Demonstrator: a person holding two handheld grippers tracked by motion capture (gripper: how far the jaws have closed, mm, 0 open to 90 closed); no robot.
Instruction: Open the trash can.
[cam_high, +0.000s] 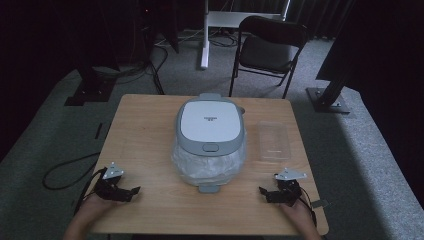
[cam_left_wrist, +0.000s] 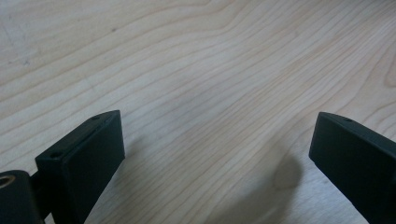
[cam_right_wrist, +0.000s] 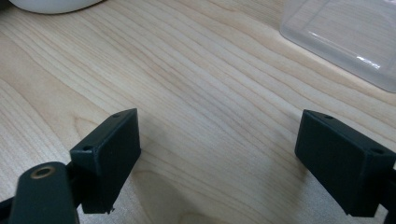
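While both wide, left gripper (cam_high: 131, 192), right gripper (cam_high: 265, 192) flanking cooker (cam_high: 210, 137), tray (cam_high: 273, 140) beside.

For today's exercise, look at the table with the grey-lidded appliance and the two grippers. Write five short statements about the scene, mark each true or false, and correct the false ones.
1. The rice cooker has its lid shut. True.
2. The left gripper holds the clear plastic container. False: its jaws stand open over bare wooden table.
3. The clear plastic container lies to the right of the rice cooker. True.
4. The right gripper is shut. False: its jaws stand wide apart, with nothing between them.
5. A folding chair stands beyond the far edge of the table. True.
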